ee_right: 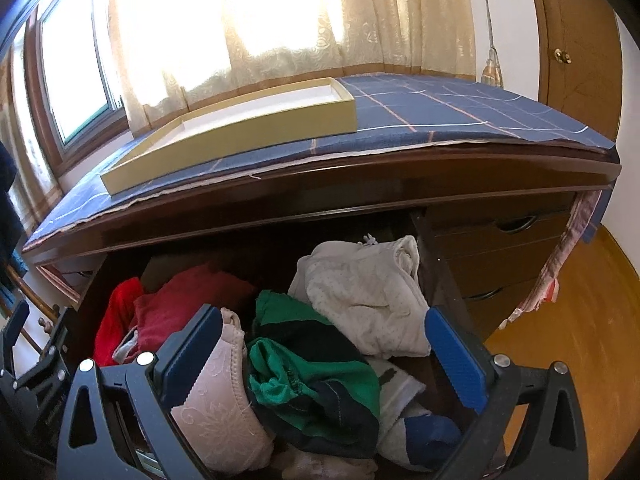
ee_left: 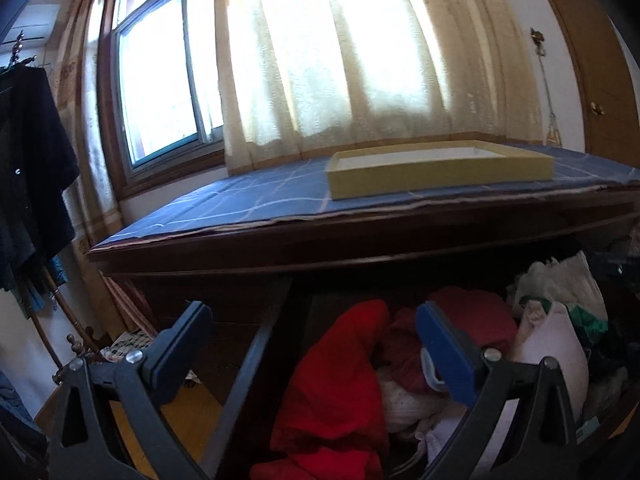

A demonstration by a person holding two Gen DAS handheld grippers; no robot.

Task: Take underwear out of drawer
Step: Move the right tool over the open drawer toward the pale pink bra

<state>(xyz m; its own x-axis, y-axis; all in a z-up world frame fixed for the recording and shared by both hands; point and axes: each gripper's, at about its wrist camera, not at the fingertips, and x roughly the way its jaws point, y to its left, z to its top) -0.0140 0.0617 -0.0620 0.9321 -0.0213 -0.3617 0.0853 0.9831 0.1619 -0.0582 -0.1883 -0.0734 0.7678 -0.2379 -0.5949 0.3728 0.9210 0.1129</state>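
An open dark wooden drawer (ee_right: 434, 280) holds a heap of underwear. In the right wrist view I see a green and navy piece (ee_right: 308, 376), a white dotted one (ee_right: 360, 292), a pale pink bra (ee_right: 220, 400) and red pieces (ee_right: 176, 300). My right gripper (ee_right: 320, 332) hangs open just above the green piece, holding nothing. In the left wrist view my left gripper (ee_left: 312, 320) is open over the drawer's left side wall (ee_left: 248, 364), above a red garment (ee_left: 336, 380). The left gripper's body (ee_right: 24, 360) shows at the right wrist view's left edge.
A shallow yellow box lid (ee_right: 240, 128) lies on the blue checked cloth (ee_right: 460, 112) covering the dresser top. Shut drawers (ee_right: 500, 248) sit to the right. A window and curtain (ee_left: 320, 60) are behind, dark clothes on a rack (ee_left: 28, 168) at left, a wooden door (ee_right: 576, 60) at right.
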